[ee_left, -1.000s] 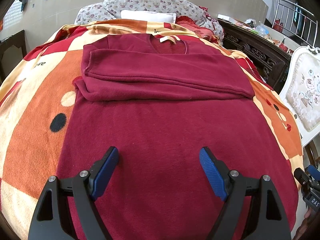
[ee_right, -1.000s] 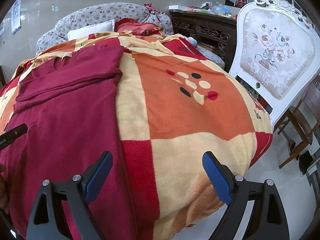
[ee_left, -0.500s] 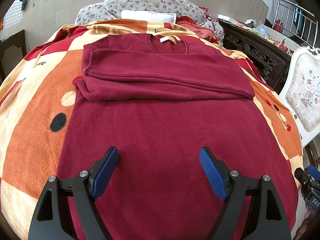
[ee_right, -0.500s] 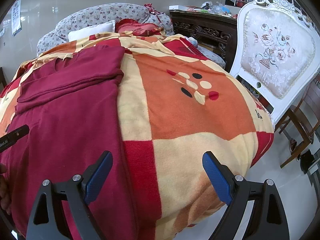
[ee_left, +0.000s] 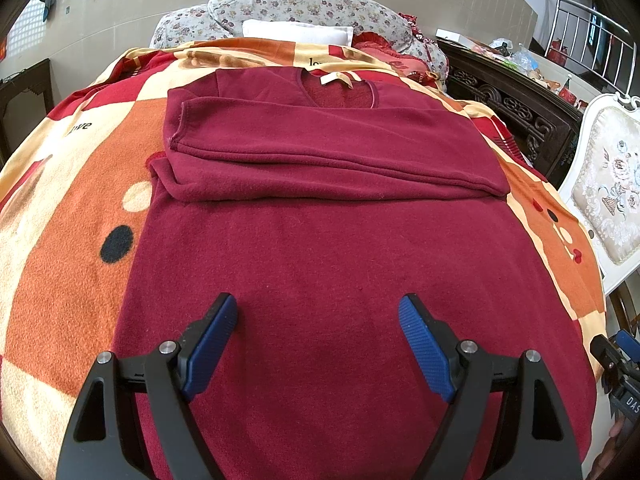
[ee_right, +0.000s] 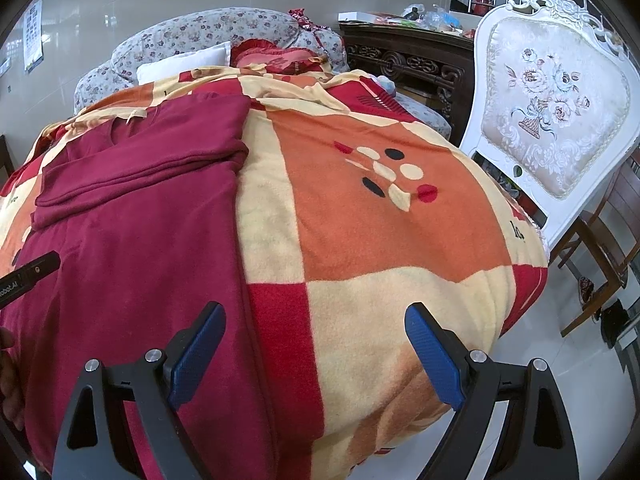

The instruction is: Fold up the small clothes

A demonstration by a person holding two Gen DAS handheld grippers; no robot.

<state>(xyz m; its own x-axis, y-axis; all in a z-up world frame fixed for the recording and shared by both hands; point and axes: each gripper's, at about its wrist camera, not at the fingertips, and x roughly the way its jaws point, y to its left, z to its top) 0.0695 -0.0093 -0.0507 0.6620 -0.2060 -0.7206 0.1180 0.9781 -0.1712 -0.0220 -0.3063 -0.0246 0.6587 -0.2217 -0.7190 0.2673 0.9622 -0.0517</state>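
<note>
A dark red sweater (ee_left: 320,264) lies flat on the checked blanket (ee_left: 60,248) that covers the bed, neck toward the pillows; both sleeves (ee_left: 328,148) are folded across the chest, one stacked on the other, and a pale label (ee_left: 334,79) shows inside the collar; its lower hem runs under the camera's bottom edge and cannot be seen. The left gripper (ee_left: 318,344) hangs over the sweater's lower body, its blue pads (ee_left: 208,348) spread wide with nothing but cloth below them; whether the tips touch the fabric is hard to judge. The right gripper (ee_right: 316,350) stands over the sweater's right edge and the bare blanket beside it, its fingers equally wide apart and empty; in the left view only a black corner of it shows at the frame's right edge. Beyond the sweater, a white pillow (ee_left: 298,34) and a red cushion (ee_right: 276,56) lean against a flowered bolster (ee_left: 304,6); a dark carved headboard or cabinet (ee_right: 412,64) stands to the right, the clutter on top of it too small to name; a white chair (ee_right: 556,120) with embroidered back stands just beside the bed, partly cut off. A bit of a hand (ee_right: 10,380) shows at the left border of the right view, mostly hidden.
</note>
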